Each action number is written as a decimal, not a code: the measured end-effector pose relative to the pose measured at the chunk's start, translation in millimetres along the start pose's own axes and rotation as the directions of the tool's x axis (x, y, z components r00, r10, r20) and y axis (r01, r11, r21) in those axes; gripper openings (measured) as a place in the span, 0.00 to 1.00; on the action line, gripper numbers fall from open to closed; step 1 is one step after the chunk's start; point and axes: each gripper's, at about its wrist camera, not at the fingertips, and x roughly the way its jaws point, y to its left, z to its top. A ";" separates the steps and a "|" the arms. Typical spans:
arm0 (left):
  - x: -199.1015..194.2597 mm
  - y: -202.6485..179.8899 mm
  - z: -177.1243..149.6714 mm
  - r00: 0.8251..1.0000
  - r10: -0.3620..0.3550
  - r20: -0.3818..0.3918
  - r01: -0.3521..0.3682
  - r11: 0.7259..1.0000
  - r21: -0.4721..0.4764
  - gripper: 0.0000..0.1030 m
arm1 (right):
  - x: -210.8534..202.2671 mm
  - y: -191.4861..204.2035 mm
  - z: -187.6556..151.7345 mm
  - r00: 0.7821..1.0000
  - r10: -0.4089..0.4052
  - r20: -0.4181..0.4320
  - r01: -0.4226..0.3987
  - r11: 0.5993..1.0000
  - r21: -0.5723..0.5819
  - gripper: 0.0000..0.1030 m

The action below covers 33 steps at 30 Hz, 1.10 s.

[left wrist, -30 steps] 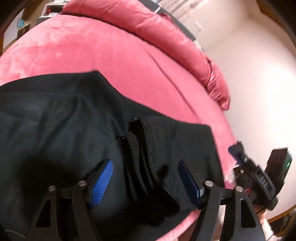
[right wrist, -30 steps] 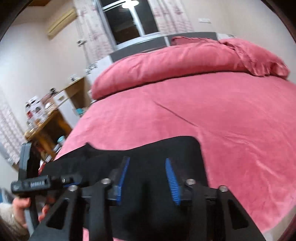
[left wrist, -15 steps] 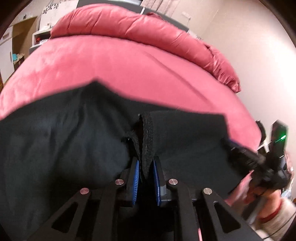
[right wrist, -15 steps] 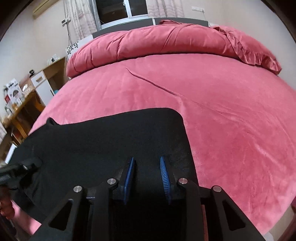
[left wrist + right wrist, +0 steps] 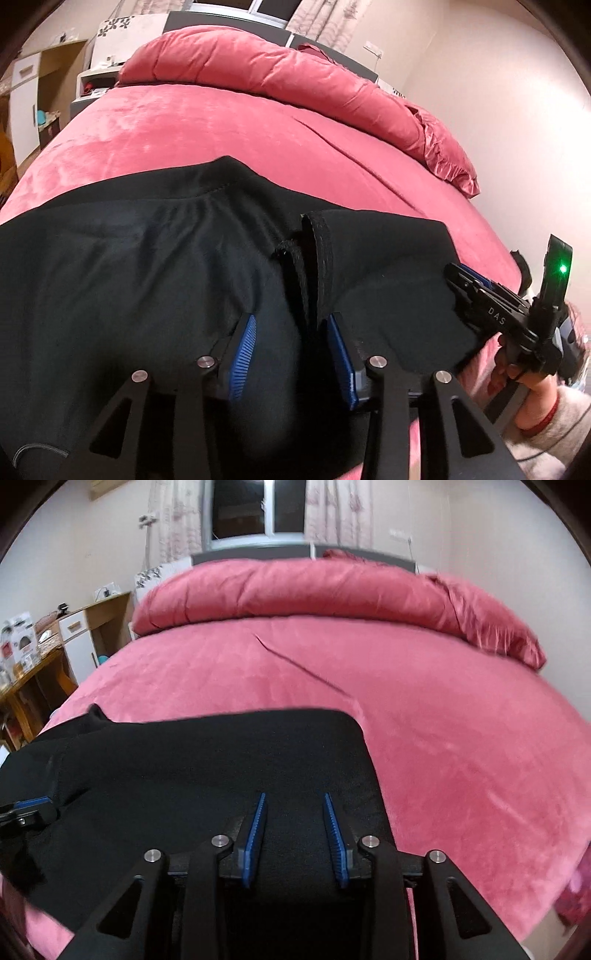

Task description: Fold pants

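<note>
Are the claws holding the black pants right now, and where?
No. The left claw and right claw are both open over the black pants.

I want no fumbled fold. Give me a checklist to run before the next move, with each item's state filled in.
1. Black fabric pants lie on the pink velvety bedspread: ok.
2. Left tool straddles the bunched black waistband strip, jaws apart, not clamped: not ok.
3. Right tool is over the pants' right edge, jaws apart, fabric between the pads unclear: cannot tell.
4. Bedspread ahead of the pants bare for folding: ok.
5. Pants flat: not ok, creased near the left tool.
6. Rolled pink duvet stays far from the pants: ok.
</note>
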 end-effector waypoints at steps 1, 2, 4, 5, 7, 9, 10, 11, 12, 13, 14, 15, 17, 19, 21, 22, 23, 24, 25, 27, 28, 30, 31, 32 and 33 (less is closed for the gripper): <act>-6.3 3.4 -2.2 1.000 0.006 0.006 -0.006 1.000 -0.004 0.40 | -6.2 6.9 0.8 1.000 0.019 0.025 -0.019 0.999 -0.026 0.33; -13.2 8.0 -4.9 1.000 0.024 0.014 -0.023 1.000 -0.010 0.40 | -11.2 14.6 1.5 0.998 0.035 0.046 -0.033 0.998 -0.054 0.33; -22.7 17.0 -8.6 0.999 0.041 0.027 -0.040 0.999 -0.036 0.40 | -20.3 31.1 2.7 0.992 0.113 0.061 -0.108 0.990 -0.088 0.33; -27.6 23.8 -9.9 0.998 0.052 0.032 -0.050 0.997 -0.063 0.40 | -21.6 37.6 2.5 0.986 0.161 0.052 -0.156 0.983 -0.093 0.33; -35.2 35.3 -10.6 0.997 0.067 0.040 -0.063 0.992 -0.109 0.40 | -20.4 54.8 -0.9 0.978 0.209 0.024 -0.203 0.968 -0.148 0.33; -40.6 43.7 -7.6 0.995 0.086 0.053 -0.076 0.985 -0.157 0.40 | -17.2 70.4 -6.3 0.971 0.240 -0.012 -0.237 0.948 -0.213 0.33; -44.0 48.4 -6.6 0.994 0.094 0.062 -0.082 0.981 -0.177 0.40 | -13.4 76.6 -9.4 0.964 0.260 -0.044 -0.264 0.936 -0.231 0.33; -50.4 55.8 -5.5 0.992 0.105 0.074 -0.088 0.975 -0.203 0.40 | -7.9 81.8 -12.9 0.958 0.275 -0.085 -0.287 0.927 -0.243 0.34; -55.3 61.4 -5.0 0.990 0.115 0.079 -0.095 0.971 -0.221 0.40 | -1.0 86.8 -17.6 0.953 0.276 -0.124 -0.299 0.920 -0.254 0.35; -59.8 66.9 -4.4 0.989 0.126 0.083 -0.103 0.966 -0.237 0.40 | 3.1 89.0 -20.4 0.954 0.270 -0.133 -0.297 0.919 -0.258 0.36; -64.1 71.2 -1.5 0.986 0.142 0.090 -0.115 0.959 -0.258 0.41 | 3.8 88.0 -19.8 0.951 0.280 -0.132 -0.305 0.919 -0.249 0.40; -70.8 77.5 -1.2 0.983 0.155 0.099 -0.123 0.954 -0.273 0.42 | 4.8 84.8 -18.4 0.943 0.304 -0.135 -0.328 0.917 -0.226 0.41; -92.5 95.4 0.1 0.972 0.189 0.141 -0.138 0.940 -0.311 0.52 | 6.5 77.7 -18.2 0.930 0.340 -0.136 -0.361 0.915 -0.179 0.43; -113.1 111.4 -0.7 0.960 0.214 0.183 -0.136 0.921 -0.365 0.61 | 7.3 73.5 -18.9 0.923 0.360 -0.136 -0.379 0.913 -0.152 0.43; -133.9 134.1 -1.3 0.946 0.243 0.215 -0.123 0.882 -0.455 0.64 | 7.4 71.9 -18.9 0.921 0.365 -0.136 -0.383 0.912 -0.146 0.43; -142.7 144.8 -2.7 0.942 0.254 0.220 -0.116 0.861 -0.496 0.65 | 7.8 71.5 -18.6 0.921 0.365 -0.136 -0.384 0.911 -0.148 0.43; -154.9 159.7 -5.9 0.936 0.266 0.231 -0.100 0.829 -0.551 0.65 | 8.0 72.4 -18.7 0.920 0.367 -0.136 -0.385 0.910 -0.151 0.45; -164.2 171.1 -9.4 0.931 0.276 0.239 -0.087 0.803 -0.590 0.65 | 8.6 72.5 -17.8 0.919 0.369 -0.136 -0.387 0.909 -0.153 0.46; -175.6 185.6 -13.4 0.926 0.290 0.243 -0.072 0.765 -0.640 0.65 | 8.3 73.3 -17.3 0.919 0.369 -0.136 -0.388 0.908 -0.156 0.46; -196.2 209.8 -21.0 0.911 0.326 0.253 -0.052 0.699 -0.714 0.65 | 8.6 73.8 -17.4 0.919 0.371 -0.136 -0.390 0.908 -0.156 0.47; -208.4 222.2 -26.9 0.896 0.363 0.254 -0.053 0.657 -0.752 0.65 | 8.6 73.5 -17.1 0.918 0.373 -0.136 -0.392 0.907 -0.154 0.47; -223.7 239.4 -35.8 0.876 0.432 0.214 -0.099 0.596 -0.797 0.68 | 8.4 72.5 -17.2 0.916 0.378 -0.136 -0.396 0.906 -0.149 0.47; -226.8 250.0 -40.2 0.879 0.449 0.163 -0.137 0.563 -0.815 0.72 | 8.7 72.2 -17.0 0.915 0.379 -0.136 -0.397 0.906 -0.147 0.47; -227.0 258.1 -47.3 0.893 0.432 0.124 -0.149 0.546 -0.825 0.72 | 8.8 72.0 -17.0 0.915 0.380 -0.136 -0.398 0.906 -0.146 0.47; -224.3 264.5 -51.8 0.912 0.395 0.106 -0.138 0.542 -0.829 0.72 | 8.9 72.3 -17.1 0.915 0.379 -0.136 -0.397 0.906 -0.146 0.47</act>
